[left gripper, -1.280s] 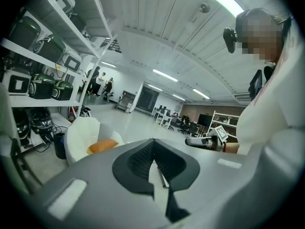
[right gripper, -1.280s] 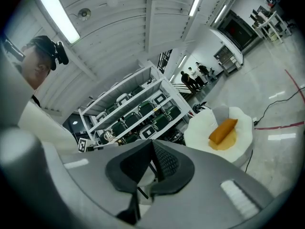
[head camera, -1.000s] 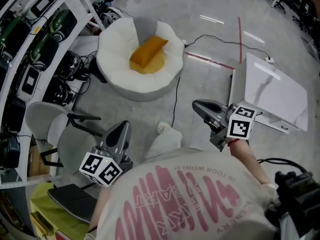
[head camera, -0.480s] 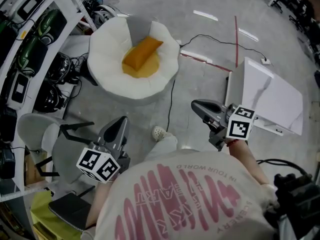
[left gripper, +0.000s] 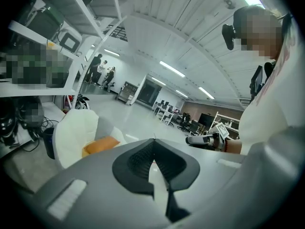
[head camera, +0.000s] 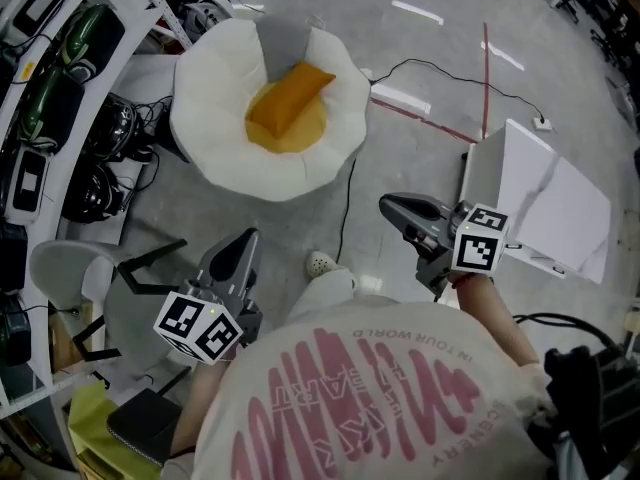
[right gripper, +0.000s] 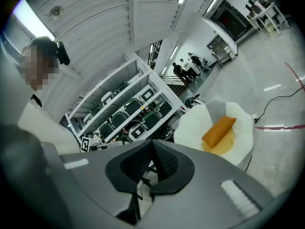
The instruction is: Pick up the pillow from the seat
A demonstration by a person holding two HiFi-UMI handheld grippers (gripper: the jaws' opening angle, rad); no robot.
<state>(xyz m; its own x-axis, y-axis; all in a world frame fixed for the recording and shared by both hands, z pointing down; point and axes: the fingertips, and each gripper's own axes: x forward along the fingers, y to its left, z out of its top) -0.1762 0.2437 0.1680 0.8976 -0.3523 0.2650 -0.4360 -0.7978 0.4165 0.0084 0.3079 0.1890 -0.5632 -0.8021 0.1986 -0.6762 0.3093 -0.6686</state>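
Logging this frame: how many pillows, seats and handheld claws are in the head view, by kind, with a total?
pillow, orange, lying in the seat: 1
seat, white: 1
claws, both shut and empty: 2 (left claw, right claw)
Total: 4

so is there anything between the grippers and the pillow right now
Nothing visible blocks the way. The left gripper and right gripper are both shut and well short of the seat, with only bare floor and a thin black cable lying flat in between. The orange pillow lies uncovered in the seat's hollow.
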